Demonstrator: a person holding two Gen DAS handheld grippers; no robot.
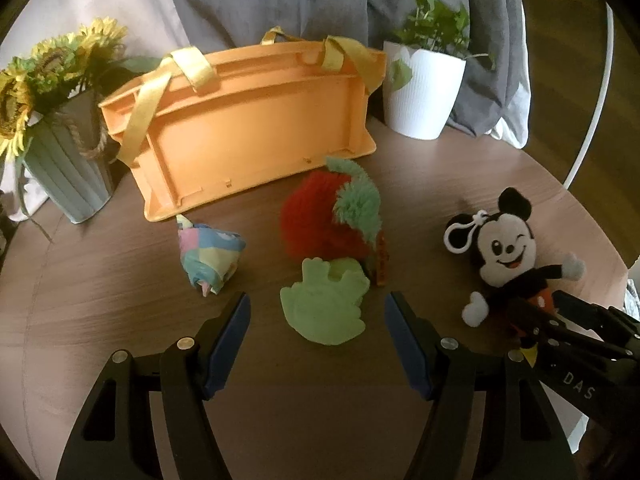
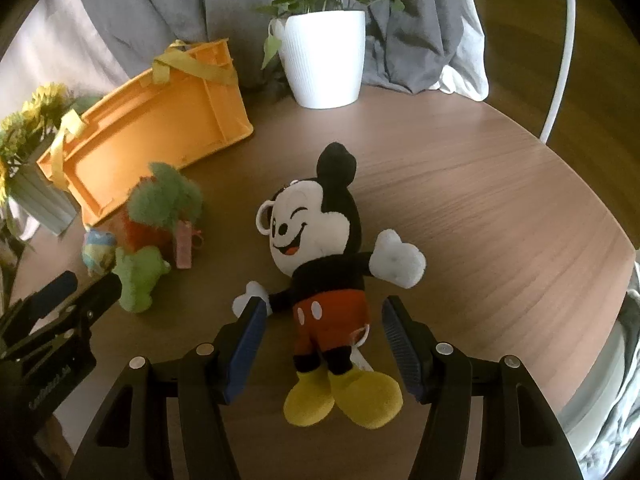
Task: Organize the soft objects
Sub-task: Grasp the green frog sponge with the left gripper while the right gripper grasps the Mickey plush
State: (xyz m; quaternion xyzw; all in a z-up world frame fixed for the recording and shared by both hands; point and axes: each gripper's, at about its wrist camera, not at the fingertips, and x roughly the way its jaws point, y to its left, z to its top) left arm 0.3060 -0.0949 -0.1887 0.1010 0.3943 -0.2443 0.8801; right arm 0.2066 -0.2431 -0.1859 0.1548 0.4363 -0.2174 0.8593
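Left wrist view: orange bin (image 1: 256, 120) lies tipped, toys outside; both hand-held grippers (image 1: 318, 344) (image 2: 324, 344) gape, gripping nothing.

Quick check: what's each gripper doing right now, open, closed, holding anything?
Left gripper: open, holding nothing, green plush toy lying between its fingers.
Right gripper: open, holding nothing, straddling the mouse plush at its red shorts.
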